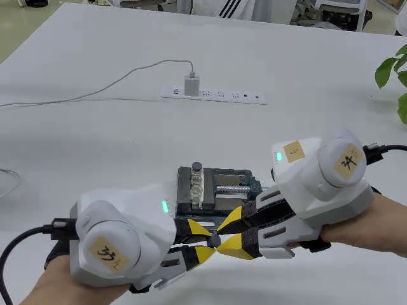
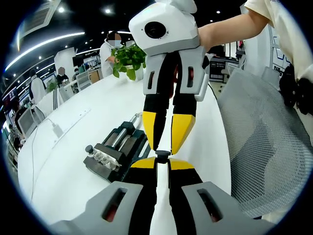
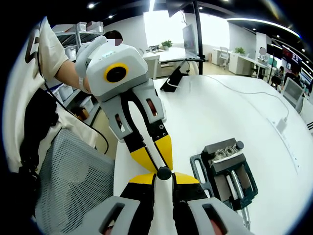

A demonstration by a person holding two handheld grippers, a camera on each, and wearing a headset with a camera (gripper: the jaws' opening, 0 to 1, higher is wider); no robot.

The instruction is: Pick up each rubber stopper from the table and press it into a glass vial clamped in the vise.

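Head view gives us a smooth white counter (image 1: 127, 146) in an open office. The white plastic left gripper (image 1: 202, 242) and right gripper (image 1: 227, 239) meet tip to tip just before a dark steel vise (image 1: 186, 190), which clamps a clear glass vial (image 1: 198, 187) upright. Between the tips sits a small round black stopper (image 1: 214, 240). Both pairs of yellow-and-black fingers are nearly closed on it, and we cannot tell which pair grips.

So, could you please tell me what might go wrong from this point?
1. The stopper sits just at the meeting tips of the left gripper and right gripper. Which jaws grip it is unclear, so it may drop if either lets go.
2. Both grippers hover close to the vise holding glass vials; a careless swing could knock them.
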